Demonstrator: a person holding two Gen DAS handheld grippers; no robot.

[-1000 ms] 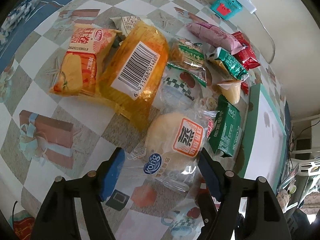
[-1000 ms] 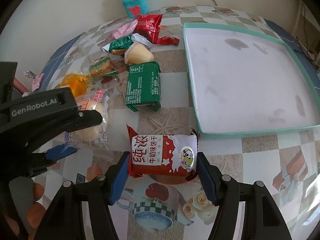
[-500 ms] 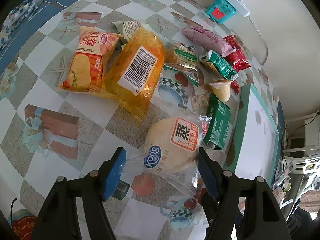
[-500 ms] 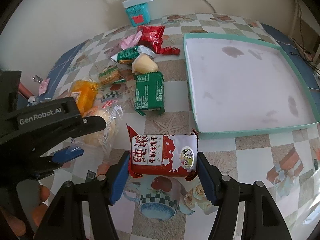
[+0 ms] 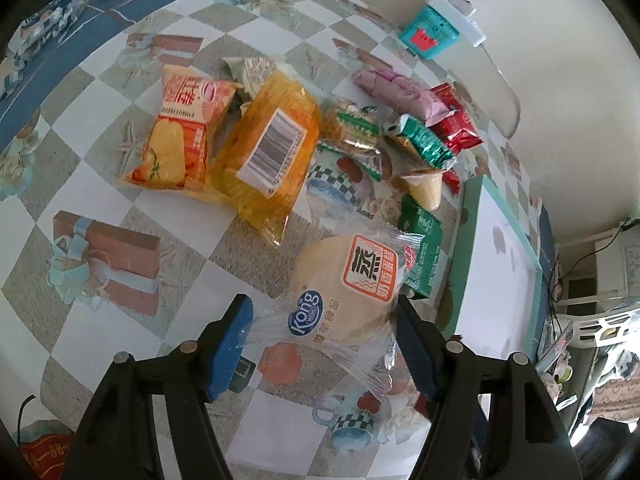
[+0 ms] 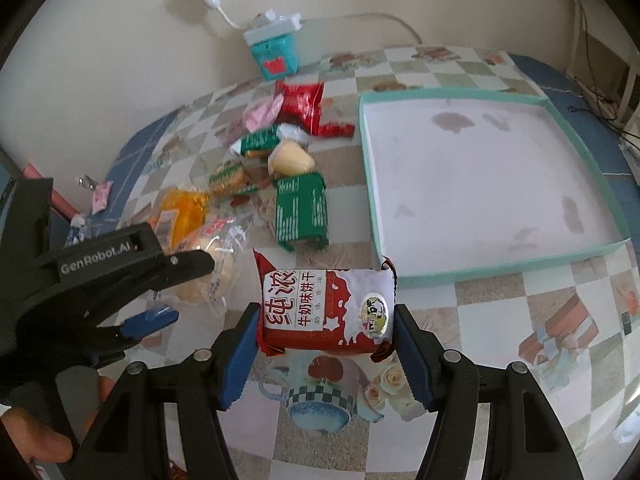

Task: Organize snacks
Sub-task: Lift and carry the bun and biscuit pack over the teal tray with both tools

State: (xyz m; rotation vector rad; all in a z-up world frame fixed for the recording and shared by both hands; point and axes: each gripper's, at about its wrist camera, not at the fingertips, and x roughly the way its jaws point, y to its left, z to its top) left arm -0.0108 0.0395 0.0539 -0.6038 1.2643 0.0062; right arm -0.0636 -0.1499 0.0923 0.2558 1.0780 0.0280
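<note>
Snacks now lifted: left gripper [image 5: 324,344] clamps bun [image 5: 344,284], right gripper [image 6: 324,344] biscuit pack [image 6: 326,312].

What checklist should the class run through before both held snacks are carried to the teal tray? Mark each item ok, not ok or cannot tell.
1. Right gripper clamps the red-and-white biscuit packet at both ends: ok.
2. Left gripper holds the round bun in its clear wrapper: ok, though one pad catches only loose film.
3. Both snacks lifted off the checked tablecloth: ok.
4. Teal-rimmed shallow tray free of snacks: ok; only stains show.
5. Path to the tray clear: cannot tell for the left gripper; the dark green foil packet lies between.
</note>
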